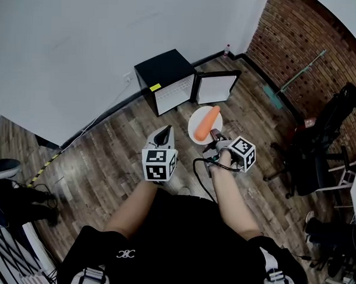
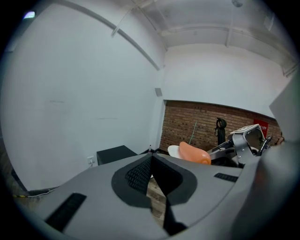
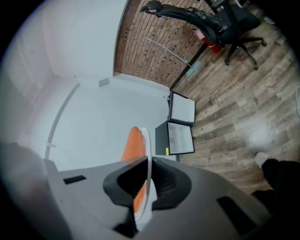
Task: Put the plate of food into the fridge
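Observation:
A white plate (image 1: 196, 117) with a long orange piece of food (image 1: 206, 123) is held out in front of me, and my right gripper (image 1: 215, 136) is shut on its near rim. In the right gripper view the plate (image 3: 146, 145) stands edge-on between the pads with the orange food (image 3: 131, 143) on its left face. The black mini fridge (image 1: 166, 78) stands on the floor against the white wall, its door (image 1: 215, 87) swung open to the right and the white inside showing (image 3: 178, 139). My left gripper (image 1: 164, 134) is beside the plate on the left, shut with nothing in it (image 2: 151, 159).
A black office chair (image 1: 321, 143) stands at the right by the brick wall (image 1: 304, 38). A teal-handled tool (image 1: 285, 83) leans there, and a small bottle (image 1: 227, 50) sits in the corner. Wood floor (image 1: 113, 148) lies between me and the fridge.

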